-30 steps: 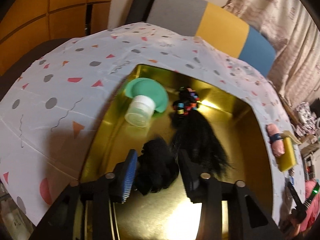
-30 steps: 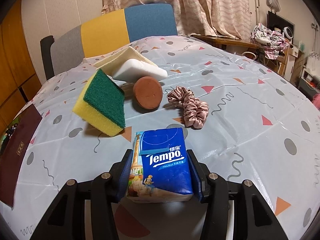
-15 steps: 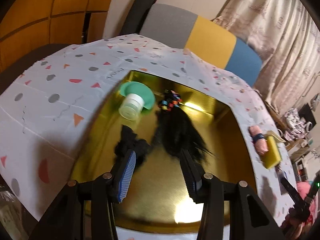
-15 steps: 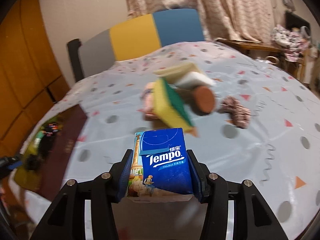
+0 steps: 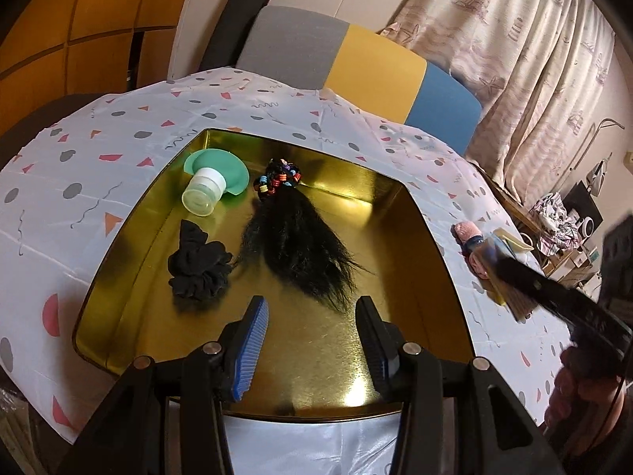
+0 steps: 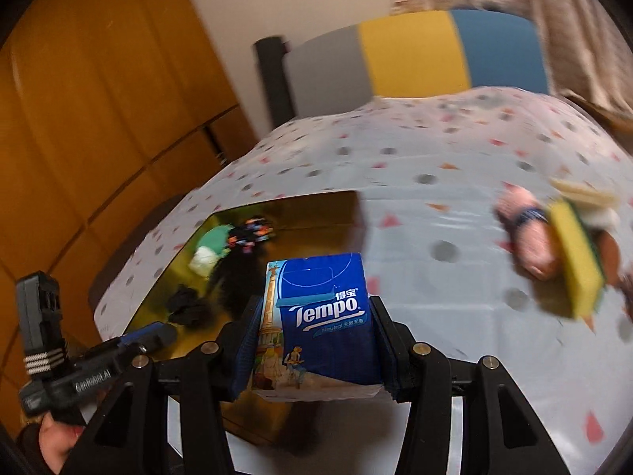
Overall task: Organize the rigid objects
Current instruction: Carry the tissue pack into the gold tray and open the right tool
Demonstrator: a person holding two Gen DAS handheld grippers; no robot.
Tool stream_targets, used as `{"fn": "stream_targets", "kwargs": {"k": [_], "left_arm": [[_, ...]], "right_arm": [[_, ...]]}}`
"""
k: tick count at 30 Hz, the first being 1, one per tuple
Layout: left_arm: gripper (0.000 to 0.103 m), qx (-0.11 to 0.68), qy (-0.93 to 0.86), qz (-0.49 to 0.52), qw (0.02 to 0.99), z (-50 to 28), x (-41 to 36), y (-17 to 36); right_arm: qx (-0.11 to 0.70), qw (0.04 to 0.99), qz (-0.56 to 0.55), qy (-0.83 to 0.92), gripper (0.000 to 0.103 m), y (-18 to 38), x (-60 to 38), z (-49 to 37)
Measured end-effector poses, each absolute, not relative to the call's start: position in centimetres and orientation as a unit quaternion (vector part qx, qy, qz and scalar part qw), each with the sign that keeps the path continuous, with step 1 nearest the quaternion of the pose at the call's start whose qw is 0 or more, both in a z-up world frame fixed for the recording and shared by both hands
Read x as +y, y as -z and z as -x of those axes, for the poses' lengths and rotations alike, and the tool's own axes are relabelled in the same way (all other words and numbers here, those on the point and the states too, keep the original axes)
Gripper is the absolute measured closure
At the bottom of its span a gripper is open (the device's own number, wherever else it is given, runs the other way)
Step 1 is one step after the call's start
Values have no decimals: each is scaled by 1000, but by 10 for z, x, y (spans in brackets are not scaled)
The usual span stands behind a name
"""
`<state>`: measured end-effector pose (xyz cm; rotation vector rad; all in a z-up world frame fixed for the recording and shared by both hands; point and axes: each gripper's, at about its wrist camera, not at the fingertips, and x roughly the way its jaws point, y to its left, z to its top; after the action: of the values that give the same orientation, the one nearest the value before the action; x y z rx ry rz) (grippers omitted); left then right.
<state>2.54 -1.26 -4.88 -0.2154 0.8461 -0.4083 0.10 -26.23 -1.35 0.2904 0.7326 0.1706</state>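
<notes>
Clamped between the right gripper fingers: Tempo tissue pack, raised above the near rim of the gold tray. Left gripper fingers wide, empty. Best lowered onto bare tray floor right of the black hairpiece, clear of the scrunchie.

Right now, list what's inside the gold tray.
In the tray: green lid, clear jar on its side, black scrunchie, black hairpiece with colored ties. Anything beneath the hairpiece is hidden.
</notes>
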Motion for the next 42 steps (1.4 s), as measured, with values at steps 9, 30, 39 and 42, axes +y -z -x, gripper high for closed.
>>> {"fn": "stream_targets", "kwargs": {"k": [9,30,39,42], "left_arm": [[57,407,178,122,888,-29,6,51],[57,409,158,154,886,-40,31,53],[57,413,170,143,883,-37,20,54],[57,414,173,139,883,-35,17,53]], "right_arm": [[419,894,-107,-117,51,23,-205,-84],[462,879,-107,-48,42,61,-185,-187],[443,889,-102,-60,34,45,-191,-158],[444,888,-99,-62,34,44,-192,-148]]}}
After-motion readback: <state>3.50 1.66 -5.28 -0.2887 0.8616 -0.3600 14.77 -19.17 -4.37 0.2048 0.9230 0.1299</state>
